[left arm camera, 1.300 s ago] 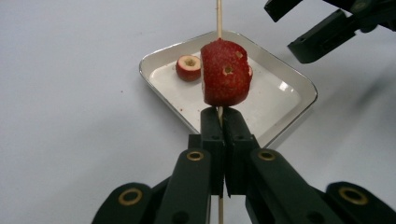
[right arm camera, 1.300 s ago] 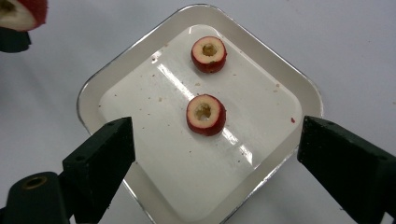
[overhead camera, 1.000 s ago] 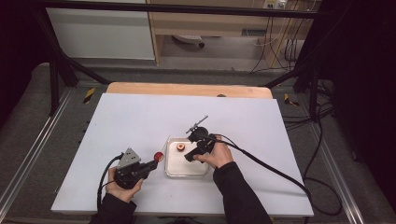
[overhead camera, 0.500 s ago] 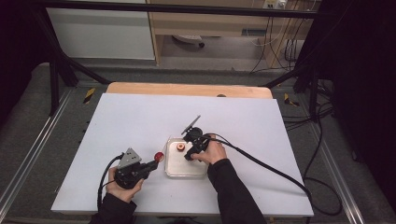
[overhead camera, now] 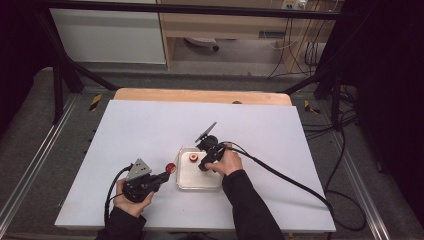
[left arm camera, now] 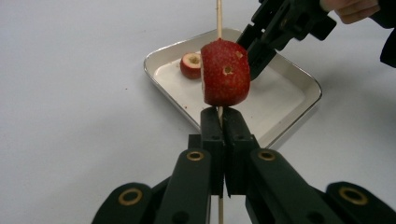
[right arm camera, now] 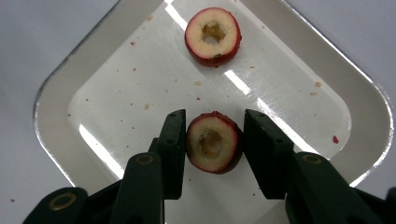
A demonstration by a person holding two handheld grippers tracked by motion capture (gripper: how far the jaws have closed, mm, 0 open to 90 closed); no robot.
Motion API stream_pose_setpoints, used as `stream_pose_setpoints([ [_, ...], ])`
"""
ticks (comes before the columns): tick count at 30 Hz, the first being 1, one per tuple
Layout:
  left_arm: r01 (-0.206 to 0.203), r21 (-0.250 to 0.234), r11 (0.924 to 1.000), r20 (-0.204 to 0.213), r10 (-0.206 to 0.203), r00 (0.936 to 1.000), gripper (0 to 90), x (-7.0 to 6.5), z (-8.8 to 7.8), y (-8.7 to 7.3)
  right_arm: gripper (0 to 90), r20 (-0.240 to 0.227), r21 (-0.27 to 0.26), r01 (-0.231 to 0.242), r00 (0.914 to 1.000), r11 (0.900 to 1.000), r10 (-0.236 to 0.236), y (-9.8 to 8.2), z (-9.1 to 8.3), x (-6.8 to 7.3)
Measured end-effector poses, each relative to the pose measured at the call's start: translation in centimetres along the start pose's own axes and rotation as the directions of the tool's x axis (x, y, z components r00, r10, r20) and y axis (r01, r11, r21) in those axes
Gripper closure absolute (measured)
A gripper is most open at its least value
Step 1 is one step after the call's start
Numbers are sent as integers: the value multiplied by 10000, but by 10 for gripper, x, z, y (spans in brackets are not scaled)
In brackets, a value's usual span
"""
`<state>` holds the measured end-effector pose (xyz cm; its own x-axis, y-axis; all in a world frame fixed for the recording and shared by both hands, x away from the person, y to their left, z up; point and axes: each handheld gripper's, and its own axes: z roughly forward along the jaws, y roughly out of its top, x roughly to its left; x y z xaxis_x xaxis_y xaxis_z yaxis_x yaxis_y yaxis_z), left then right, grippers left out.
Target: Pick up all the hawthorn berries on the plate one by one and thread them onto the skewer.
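Observation:
My left gripper [left arm camera: 219,116] is shut on a thin wooden skewer [left arm camera: 218,18] that stands upright, and a red cored fruit piece [left arm camera: 225,72] is threaded on it just above the jaws. In the high view that gripper [overhead camera: 166,175] sits left of the steel tray [overhead camera: 200,184]. My right gripper [right arm camera: 214,121] points down into the tray [right arm camera: 51,102]. Its jaws have just been closing, and their pads now rest against both sides of a cored fruit half [right arm camera: 212,142]. A second fruit half [right arm camera: 213,36] lies beyond it.
The white table top ends in a wooden strip [overhead camera: 200,96] at the far edge. The right gripper's cable [overhead camera: 290,182] trails off to the right across the table. Crumbs dot the tray floor. Black frame legs [overhead camera: 60,80] stand at the table's far corners.
The right gripper has shifted slightly left over the tray, onto the fruit. The left hand with the skewer has kept still.

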<state>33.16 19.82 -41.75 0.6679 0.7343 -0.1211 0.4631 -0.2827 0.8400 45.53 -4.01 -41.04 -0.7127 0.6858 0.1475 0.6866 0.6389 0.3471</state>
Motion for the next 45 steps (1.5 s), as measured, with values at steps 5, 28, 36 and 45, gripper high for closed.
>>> stream_pose_setpoints([
  [5, 47, -171, 9998, -58, -48, 10000, 884, 0, -3, 1, 609, -739, -1083, -573, 9960, 9925, 495, -2, -19, 1],
  [28, 425, -808, 9958, -22, -428, 9991, 884, -12, -16, 9, 611, -4939, -6619, -4788, 8573, 5768, 1449, -63, -69, 4],
  [36, 650, -812, 9946, 285, -629, 9976, 884, -20, -20, 12, 612, -5009, -7372, -4868, 8592, 4687, 1044, -65, -60, 9],
  [45, 779, -753, 9941, 636, -732, 9953, 885, -31, -22, 16, 614, -4244, -8316, -4136, 9037, 3706, 561, -66, -60, 12],
])
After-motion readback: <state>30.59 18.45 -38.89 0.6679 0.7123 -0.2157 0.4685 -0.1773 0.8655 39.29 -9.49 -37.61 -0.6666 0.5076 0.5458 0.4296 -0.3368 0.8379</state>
